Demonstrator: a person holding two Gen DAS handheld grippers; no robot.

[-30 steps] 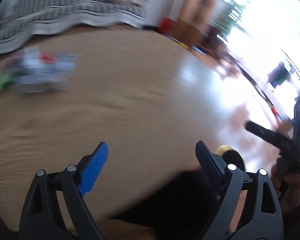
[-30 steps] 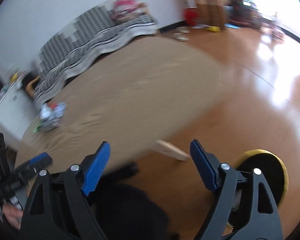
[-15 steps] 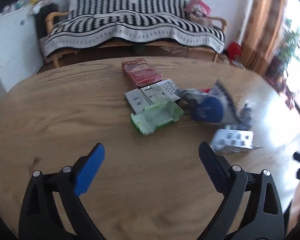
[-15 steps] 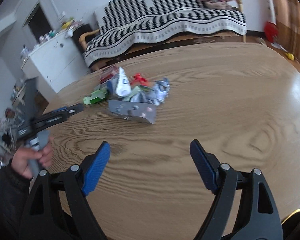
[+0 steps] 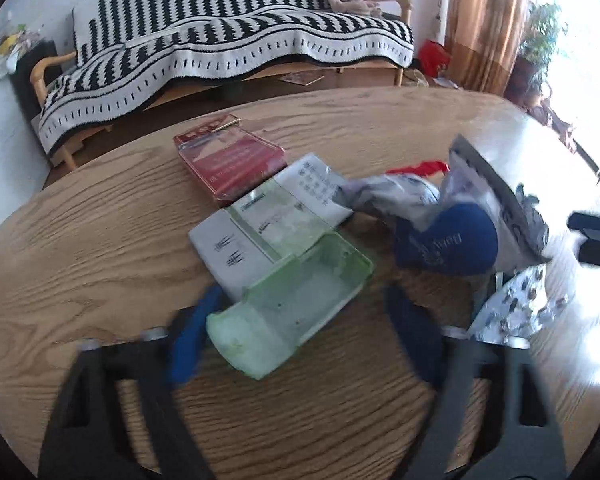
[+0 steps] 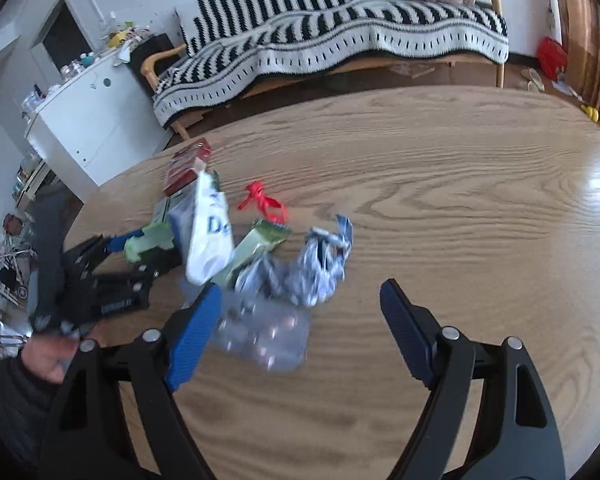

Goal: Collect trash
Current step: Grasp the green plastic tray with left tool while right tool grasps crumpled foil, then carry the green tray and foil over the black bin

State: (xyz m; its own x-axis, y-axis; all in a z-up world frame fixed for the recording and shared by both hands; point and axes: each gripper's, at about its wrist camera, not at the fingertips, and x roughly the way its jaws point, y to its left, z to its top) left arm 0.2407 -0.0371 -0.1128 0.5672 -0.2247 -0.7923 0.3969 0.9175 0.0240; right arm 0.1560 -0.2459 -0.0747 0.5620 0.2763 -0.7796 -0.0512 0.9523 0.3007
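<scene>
A heap of trash lies on the round wooden table [image 5: 100, 240]. It holds a red box [image 5: 228, 160], white leaflets [image 5: 236, 248], a translucent green tray [image 5: 296, 304], a blue-and-white bag [image 5: 448, 240], a red ribbon [image 5: 420, 168] and a silver blister pack [image 5: 516, 308]. My left gripper [image 5: 300, 336] is blurred, its jaws closing around the green tray. The left pad is at the tray's edge and the right pad stands off it. My right gripper [image 6: 300, 320] is open low over the blister pack [image 6: 264, 332], beside crumpled foil [image 6: 320, 264]. The left gripper [image 6: 112, 264] also shows there, at the green tray [image 6: 148, 240].
Behind the table stands a sofa [image 5: 228, 40] under a black-and-white striped blanket. A white cabinet [image 6: 96, 120] is at the far left, with a curtain [image 5: 484, 20] and a plant at the right. A hand and dark sleeve [image 6: 40, 364] hold the left gripper. Bare table [image 6: 480, 200] lies right of the heap.
Both grippers have swung from the floor side to the trash heap and closed in on it. The left jaws have narrowed around the green tray. The right gripper now hangs over the blister pack.
</scene>
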